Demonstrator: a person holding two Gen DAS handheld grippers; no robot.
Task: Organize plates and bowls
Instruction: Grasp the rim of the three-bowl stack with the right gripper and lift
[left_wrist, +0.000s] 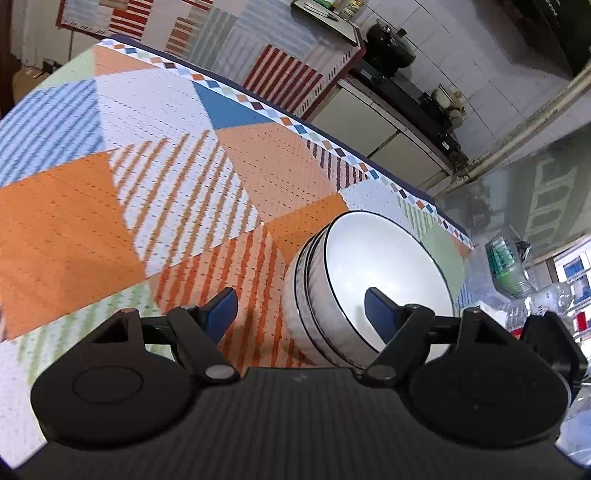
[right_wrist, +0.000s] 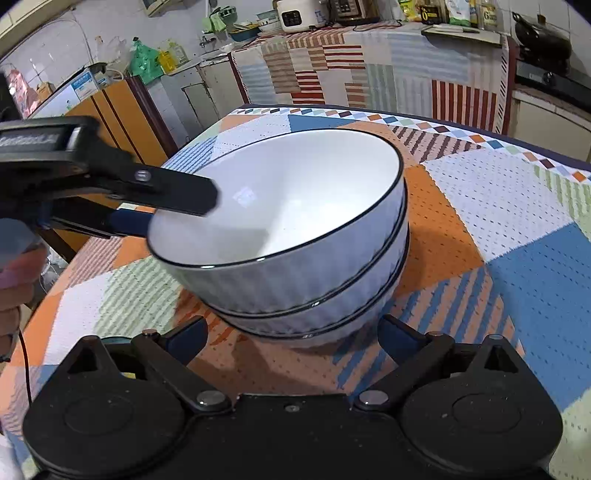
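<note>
Three white bowls with thin dark rims are nested in a stack (right_wrist: 295, 229) on the patterned tablecloth; the top bowl sits tilted. The stack also shows in the left wrist view (left_wrist: 369, 288). My left gripper (left_wrist: 301, 308) is open and straddles the top bowl's rim, one finger inside the bowl and one outside. In the right wrist view it reaches in from the left (right_wrist: 177, 206) over that rim. My right gripper (right_wrist: 291, 338) is open and empty, just in front of the stack's base.
The table's far edge (right_wrist: 406, 122) has a diamond border. Behind it stand cloth-covered counters with appliances (right_wrist: 295, 14) and a stove with a black pot (left_wrist: 391, 40). Plastic bottles (left_wrist: 517, 280) lie off the table's side.
</note>
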